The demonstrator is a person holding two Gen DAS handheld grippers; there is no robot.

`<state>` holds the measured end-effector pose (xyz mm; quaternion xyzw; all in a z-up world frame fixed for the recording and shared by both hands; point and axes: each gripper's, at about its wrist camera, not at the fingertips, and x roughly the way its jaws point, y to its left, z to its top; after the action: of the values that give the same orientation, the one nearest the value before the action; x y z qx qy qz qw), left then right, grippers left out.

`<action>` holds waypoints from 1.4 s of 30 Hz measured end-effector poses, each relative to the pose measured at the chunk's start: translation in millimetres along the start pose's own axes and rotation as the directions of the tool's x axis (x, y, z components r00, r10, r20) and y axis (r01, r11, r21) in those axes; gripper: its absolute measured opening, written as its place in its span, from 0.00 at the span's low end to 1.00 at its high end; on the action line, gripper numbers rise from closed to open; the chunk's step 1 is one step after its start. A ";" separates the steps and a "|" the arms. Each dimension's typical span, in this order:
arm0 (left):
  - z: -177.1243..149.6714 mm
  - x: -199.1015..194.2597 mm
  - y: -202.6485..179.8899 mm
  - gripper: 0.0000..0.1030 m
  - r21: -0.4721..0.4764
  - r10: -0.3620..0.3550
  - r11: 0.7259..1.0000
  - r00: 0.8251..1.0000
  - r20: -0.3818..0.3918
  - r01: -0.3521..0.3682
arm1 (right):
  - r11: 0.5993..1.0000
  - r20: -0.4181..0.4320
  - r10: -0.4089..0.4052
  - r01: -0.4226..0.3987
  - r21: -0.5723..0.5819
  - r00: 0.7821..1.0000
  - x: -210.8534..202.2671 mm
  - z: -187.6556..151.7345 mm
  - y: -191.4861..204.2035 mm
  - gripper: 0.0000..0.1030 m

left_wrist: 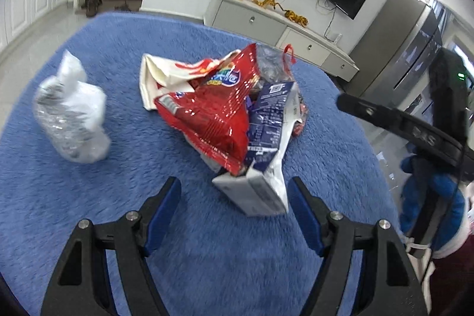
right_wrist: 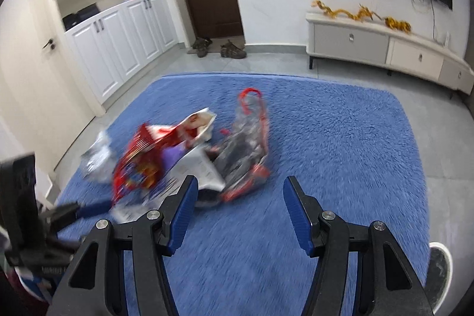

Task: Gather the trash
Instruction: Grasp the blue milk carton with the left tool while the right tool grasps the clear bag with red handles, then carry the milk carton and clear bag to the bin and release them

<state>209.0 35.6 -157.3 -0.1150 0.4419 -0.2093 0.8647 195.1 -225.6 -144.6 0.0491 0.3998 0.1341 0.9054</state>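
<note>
Nothing is looking collected yet: the wrappers (left_wrist: 219,111) are lying heaped mid-frame on the blue rug (left_wrist: 89,212), a white bag (left_wrist: 74,114) sitting apart at left. Left gripper (left_wrist: 234,197) and right gripper (right_wrist: 240,194) are both gaping wide, carrying nothing.

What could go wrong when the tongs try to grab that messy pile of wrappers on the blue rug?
1. The red snack bag, the blue-and-white packet and the clear bag with red handles overlap loosely, so open left tongs might lift one and scatter the others.
2. The white crumpled bag lies apart and could be missed.
3. The right tongs are close to the pile too; both could bump each other.
</note>
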 end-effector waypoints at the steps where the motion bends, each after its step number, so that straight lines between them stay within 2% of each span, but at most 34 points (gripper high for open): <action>1: 1.7 4.4 0.9 0.70 -0.010 -0.008 1.000 1.000 -0.006 0.008 | 1.000 -0.008 0.008 -0.008 0.025 1.000 9.6 4.7 -6.8 0.57; 4: 3.3 13.7 0.7 0.67 -0.019 -0.014 1.000 1.000 -0.007 0.014 | 0.995 -0.027 0.035 -0.032 0.098 0.999 32.8 12.0 -23.9 0.57; 6: 3.3 16.6 -1.9 0.56 -0.011 -0.009 1.000 1.000 -0.003 0.009 | 0.990 -0.049 0.047 -0.040 0.133 0.998 50.2 15.1 -33.8 0.56; 8: 4.6 18.7 -3.6 0.50 -0.013 -0.013 1.000 1.000 0.001 0.013 | 0.985 -0.066 0.069 -0.058 0.161 0.995 63.7 16.0 -39.7 0.52; 9: 4.1 19.0 -4.2 0.42 -0.013 -0.023 1.000 1.000 -0.001 0.023 | 0.981 -0.075 0.093 -0.079 0.179 0.993 70.1 15.6 -42.4 0.49; 11: 2.7 18.3 -4.1 0.40 -0.020 -0.040 0.999 0.999 -0.001 0.040 | 0.974 -0.094 0.129 -0.109 0.200 0.987 78.2 13.0 -44.2 0.43; 13: -0.5 14.4 -9.9 0.38 0.003 -0.031 1.000 0.999 0.017 0.031 | 0.969 -0.108 0.166 -0.141 0.204 0.980 81.1 7.5 -43.2 0.20; 16: -6.3 6.4 -18.7 0.35 0.030 -0.023 0.999 0.999 0.030 0.022 | 0.976 -0.113 0.159 -0.139 0.167 0.981 74.2 -0.6 -39.0 0.18; 20: -15.8 -3.9 -21.9 0.34 0.025 -0.037 0.999 0.999 0.021 0.036 | 0.981 -0.079 0.140 -0.127 0.147 0.987 46.6 -14.3 -42.9 0.17; 28: -37.9 -26.0 -25.6 0.34 -0.005 -0.065 0.998 0.998 0.013 0.065 | 0.990 -0.020 0.099 -0.096 0.106 0.995 -42.3 -54.6 -65.3 0.16; 36: -45.9 -49.6 -55.6 0.34 0.042 -0.082 0.996 0.996 0.030 0.080 | 0.994 0.043 0.067 -0.071 0.089 0.997 -119.6 -101.3 -74.5 0.16; 42: -51.0 -61.7 -78.3 0.34 0.082 -0.081 0.994 0.996 0.032 0.079 | 0.999 0.073 -0.002 -0.002 0.049 0.997 -155.7 -126.3 -74.6 0.16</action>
<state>115.0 -5.9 -112.8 -0.1012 0.4127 -0.2594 0.8672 16.9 -343.4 -133.9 0.0763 0.3695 0.1225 0.9180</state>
